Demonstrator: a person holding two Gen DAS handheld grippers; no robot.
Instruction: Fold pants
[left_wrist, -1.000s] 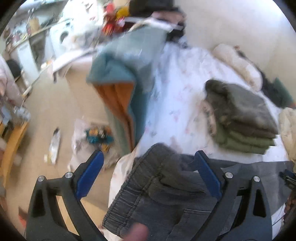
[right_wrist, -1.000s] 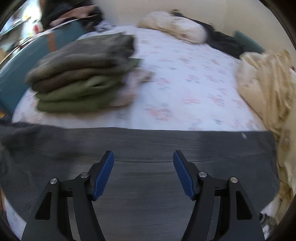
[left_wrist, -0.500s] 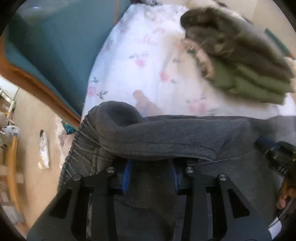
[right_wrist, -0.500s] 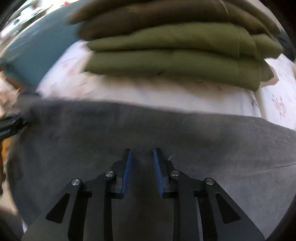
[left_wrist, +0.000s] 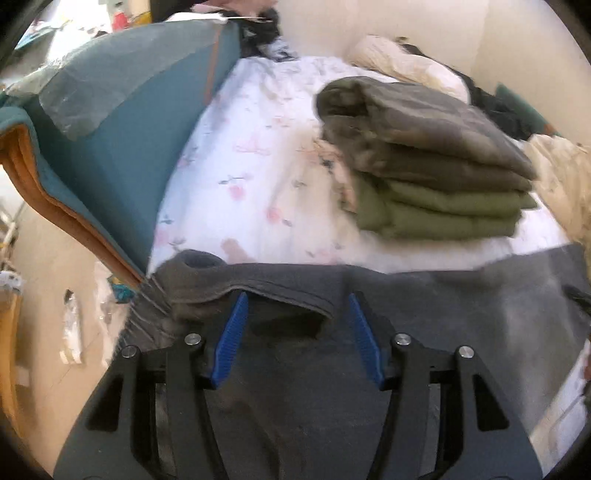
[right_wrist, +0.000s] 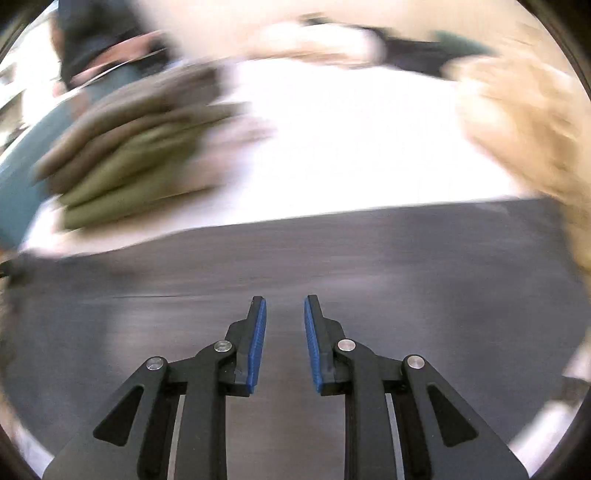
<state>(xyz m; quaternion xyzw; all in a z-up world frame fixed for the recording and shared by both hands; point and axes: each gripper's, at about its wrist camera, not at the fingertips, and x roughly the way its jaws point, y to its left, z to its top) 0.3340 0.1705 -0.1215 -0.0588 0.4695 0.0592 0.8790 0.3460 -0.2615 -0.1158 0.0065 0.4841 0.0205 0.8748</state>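
The dark grey pants (left_wrist: 424, 317) lie folded lengthwise across the near edge of the bed, the elastic waistband at the left. My left gripper (left_wrist: 297, 306) is open above the waistband end, its blue pads either side of a folded cloth edge, holding nothing. In the right wrist view, which is motion-blurred, the pants (right_wrist: 332, 254) stretch flat across the frame. My right gripper (right_wrist: 284, 306) hovers over them with its pads a narrow gap apart and nothing between them.
A stack of folded olive and brown clothes (left_wrist: 424, 166) sits on the floral bedsheet (left_wrist: 258, 166) beyond the pants, also in the right wrist view (right_wrist: 129, 155). A teal blanket (left_wrist: 110, 129) hangs at the bed's left. Cream bedding (right_wrist: 524, 122) lies at the right.
Both grippers were shut on the pants half a second ago; now both have let go. The left has opened wide and pulled back; the right has opened slightly and is moving fast.
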